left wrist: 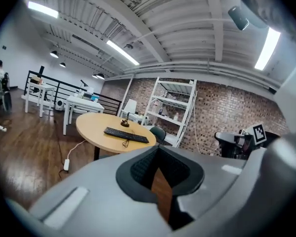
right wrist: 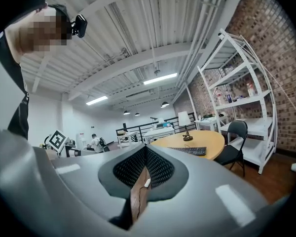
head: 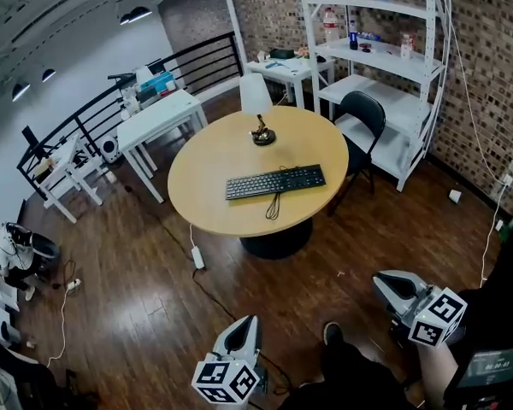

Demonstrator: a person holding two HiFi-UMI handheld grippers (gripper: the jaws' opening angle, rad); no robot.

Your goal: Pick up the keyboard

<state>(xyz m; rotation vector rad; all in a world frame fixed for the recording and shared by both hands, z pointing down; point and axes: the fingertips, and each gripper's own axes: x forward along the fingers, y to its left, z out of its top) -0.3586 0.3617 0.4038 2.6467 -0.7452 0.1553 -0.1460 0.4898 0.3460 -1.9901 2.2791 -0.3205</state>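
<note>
**Wood floor (head: 137, 297), round table (head: 214, 156) ahead: keyboard (head: 275, 181) untouched**

Table stands well apart from me, bare floor between. Keyboard lies flat near the table's middle, long axis left-right in head view, right end slightly farther away. Its cable (head: 274, 205) loops toward the near edge. Lamp (head: 258, 109) just behind it, chair (head: 362, 114) at the table's far right. My left claw (head: 244, 327) and right claw (head: 393, 284) sit low near me, both clenched, nothing held.
</note>
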